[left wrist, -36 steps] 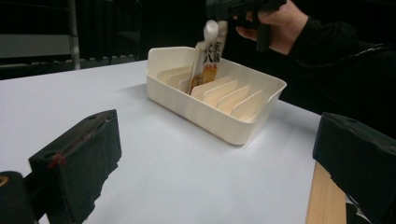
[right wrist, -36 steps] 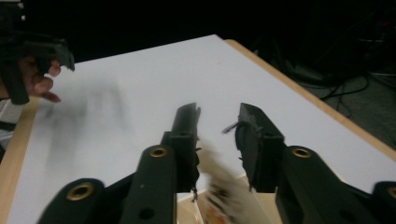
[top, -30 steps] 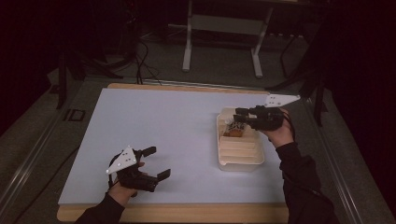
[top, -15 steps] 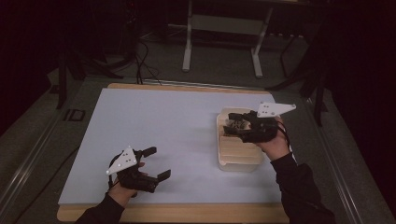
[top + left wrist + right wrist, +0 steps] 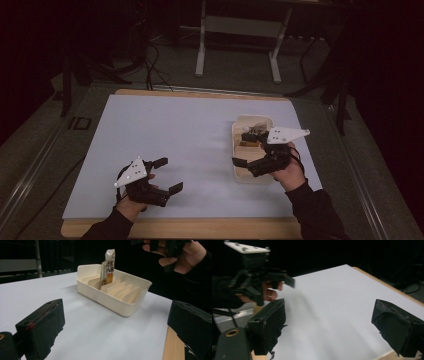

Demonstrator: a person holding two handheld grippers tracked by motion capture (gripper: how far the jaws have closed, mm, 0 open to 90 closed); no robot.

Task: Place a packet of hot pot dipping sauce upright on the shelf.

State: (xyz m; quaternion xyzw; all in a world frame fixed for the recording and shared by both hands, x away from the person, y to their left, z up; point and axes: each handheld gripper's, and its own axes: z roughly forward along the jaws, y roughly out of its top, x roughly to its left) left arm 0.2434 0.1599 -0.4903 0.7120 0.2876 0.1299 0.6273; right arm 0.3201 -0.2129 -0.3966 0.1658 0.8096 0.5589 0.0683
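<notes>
A cream slotted tray (image 5: pixel 236 145) (image 5: pixel 117 305) lies on the right part of the white mat. A printed pouch (image 5: pixel 108 267) (image 5: pixel 253 131) stands upright in one of its far slots. My right gripper (image 5: pixel 245 154) (image 5: pixel 332 322) hovers over the tray's near end, pointing left. Its jaws have just been opening and now stand open with nothing between them. My left gripper (image 5: pixel 168 175) (image 5: pixel 116 327) rests at the mat's near left, open and empty, and faces the tray. The right gripper view shows the left gripper (image 5: pixel 262 281) farther off. The right hand (image 5: pixel 180 255) hangs above the tray.
The white mat (image 5: pixel 175 130) covers a wooden table whose edge (image 5: pixel 200 227) runs along the front. Beyond the far edge stand a metal frame's legs (image 5: pixel 201 50) and floor cables (image 5: pixel 150 65). A broad open stretch of mat lies between the two grippers.
The right gripper has drawn back from the tray's far end to its near end, and its jaws have opened wide. The pouch stays in the tray. The left gripper has not moved.
</notes>
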